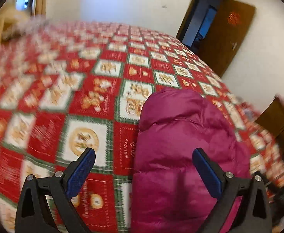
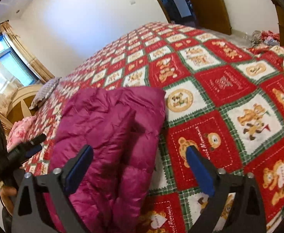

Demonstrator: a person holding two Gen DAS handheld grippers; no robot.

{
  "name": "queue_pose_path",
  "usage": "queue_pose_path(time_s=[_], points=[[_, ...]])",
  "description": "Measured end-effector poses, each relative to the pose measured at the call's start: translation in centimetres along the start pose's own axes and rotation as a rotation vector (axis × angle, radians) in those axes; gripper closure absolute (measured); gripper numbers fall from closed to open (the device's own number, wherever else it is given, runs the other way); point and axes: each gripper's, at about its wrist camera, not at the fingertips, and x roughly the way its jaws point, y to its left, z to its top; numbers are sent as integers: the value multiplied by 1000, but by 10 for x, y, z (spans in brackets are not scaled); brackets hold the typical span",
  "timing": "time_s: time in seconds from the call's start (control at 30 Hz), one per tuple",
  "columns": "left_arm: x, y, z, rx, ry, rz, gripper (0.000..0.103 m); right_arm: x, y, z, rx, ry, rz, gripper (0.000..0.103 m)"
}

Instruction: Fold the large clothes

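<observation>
Magenta puffer jacket (image 2: 111, 136) folded into a thick, quilted bundle, lying on a bed spread with a red, white and green teddy-bear blanket (image 2: 219, 89). In the right wrist view, bundle filling the centre toward 7 o'clock, its far edge straight and close to a round bear medallion square at about 1 o'clock of it. In the left wrist view, same jacket (image 1: 180, 145) running from centre down to 5 o'clock, rounded at the far end, much of the blanket (image 1: 64, 97) smeared by motion blur.

Right claw (image 2: 140, 160) spread wide, blue pads well apart, nothing pinched: left pad over the jacket, right pad over a red blanket square. Left claw (image 1: 144, 161) likewise spread wide and pinching nothing, its right finger over the jacket, its left finger over the blanket. Left claw also seen at 8 o'clock in the right wrist view (image 2: 33, 145), just beside the jacket's edge, a hand (image 2: 8, 194) below it.

Pink flowered pillow (image 2: 19, 134) and striped cushion (image 2: 45, 91) near the wooden headboard (image 2: 21, 104) at 9 o'clock. Curtained window (image 2: 8, 62) at 10 o'clock. Brown open door (image 1: 227, 35) at 1 o'clock in the left wrist view.
</observation>
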Motion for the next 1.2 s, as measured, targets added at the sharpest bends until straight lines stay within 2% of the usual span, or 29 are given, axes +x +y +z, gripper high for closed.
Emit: queue_pose_path(time_s=[0.17,0.33,0.4,0.5,0.57,0.7,0.8,0.87,0.9,0.97,1.07,1.2], points=[[21,18,-3,-72,39,-126,2,18,-8,-3,24,40,41,2],[49,22,-19,-149,123,-281,2,37,-7,-8,36,79,113,0],[49,18,-21,-142,106,-311,2,38,0,-8,-3,70,121,0],[50,10,-21,-96,131,-379,2,45,11,-9,-50,103,176,0],[52,4,-24,-57,149,-400,2,51,22,-11,-92,120,194,0],[53,-7,-28,3,136,-360,2,62,40,-12,-164,118,152,0],[53,-11,-28,41,132,-346,3,68,50,-11,-204,128,125,12],[52,-15,-29,70,125,-333,5,66,60,-14,-251,146,130,32],[50,-18,-30,87,120,-325,9,64,63,-16,-271,151,124,35],[43,-20,-35,99,106,-320,16,61,65,-17,-294,152,108,47],[33,-18,-39,90,92,-327,23,51,72,-18,-310,143,97,60],[13,-20,-40,84,66,-358,29,34,79,-22,-330,125,101,65]])
